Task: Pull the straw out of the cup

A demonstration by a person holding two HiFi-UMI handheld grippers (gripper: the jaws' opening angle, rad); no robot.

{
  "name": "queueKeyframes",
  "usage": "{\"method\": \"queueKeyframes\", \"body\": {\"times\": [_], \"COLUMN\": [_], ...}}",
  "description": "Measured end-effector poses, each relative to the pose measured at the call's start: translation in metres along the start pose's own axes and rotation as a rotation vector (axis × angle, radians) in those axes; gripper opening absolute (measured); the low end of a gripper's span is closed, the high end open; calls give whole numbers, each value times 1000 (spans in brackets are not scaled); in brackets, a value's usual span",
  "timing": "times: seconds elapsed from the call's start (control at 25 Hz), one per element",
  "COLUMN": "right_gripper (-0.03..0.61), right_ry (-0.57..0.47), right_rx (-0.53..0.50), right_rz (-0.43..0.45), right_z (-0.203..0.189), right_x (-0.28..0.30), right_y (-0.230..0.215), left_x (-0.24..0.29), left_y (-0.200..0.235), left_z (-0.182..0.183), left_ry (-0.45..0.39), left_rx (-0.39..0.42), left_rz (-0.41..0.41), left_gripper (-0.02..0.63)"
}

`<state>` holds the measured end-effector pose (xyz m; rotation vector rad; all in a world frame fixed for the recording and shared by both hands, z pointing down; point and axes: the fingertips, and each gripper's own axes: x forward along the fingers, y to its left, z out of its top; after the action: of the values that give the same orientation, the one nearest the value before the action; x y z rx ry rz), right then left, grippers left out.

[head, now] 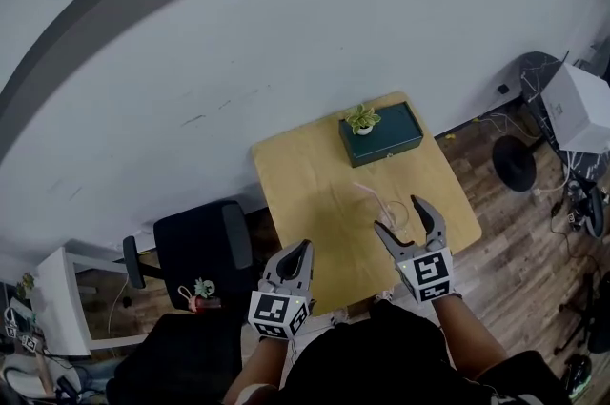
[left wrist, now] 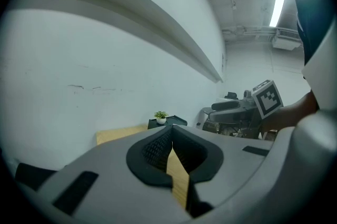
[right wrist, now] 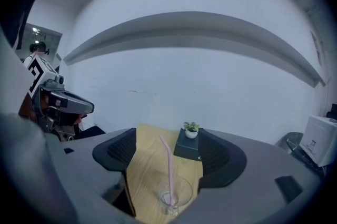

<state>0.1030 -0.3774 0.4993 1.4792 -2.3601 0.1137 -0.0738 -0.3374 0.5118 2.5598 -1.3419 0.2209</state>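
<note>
Right gripper view: the right gripper (right wrist: 169,155) stands with its jaws wide apart, holding nothing. A glass cup (right wrist: 171,197) sits on the wooden table (right wrist: 145,165), in line with the gap and low in the frame. The pink straw (right wrist: 169,167) stands in the cup, its long axis near upright and its bent tip leaning left and away. It rises centred between the 2 pads and touches neither.

Judgement: the right gripper is much the nearer. It need only advance, close on the shaft, then lift along that axis.

Left gripper view: the left gripper (left wrist: 171,136) has its jaws together on nothing. Neither cup nor straw appears there, only the far dark green box (left wrist: 168,122) with its potted plant (left wrist: 160,115).

Head view alone shows both grippers, the left one well apart from the cup.
</note>
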Motion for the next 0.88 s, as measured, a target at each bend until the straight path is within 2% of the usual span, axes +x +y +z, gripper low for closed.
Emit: {"method": "queueKeyframes", "body": {"times": [0.2,0.48,0.88], "right_gripper": [365,351,245], "right_ry": [89,228,314], "right_rx": [12,-21,-25], "right_rz": [63,144,176], "right_z": [-29,-73,-104], "right_x": [29,63,85], "right_y": [-2,3,-2], "left_x": [10,13,13], "left_y": [3,15,20], "left_z": [-4,-6,-15], "left_ry": [9,17,29], "left_rx": [-24,-44,-78], "left_rz": [41,110,163], "left_gripper": [18,18,18]}}
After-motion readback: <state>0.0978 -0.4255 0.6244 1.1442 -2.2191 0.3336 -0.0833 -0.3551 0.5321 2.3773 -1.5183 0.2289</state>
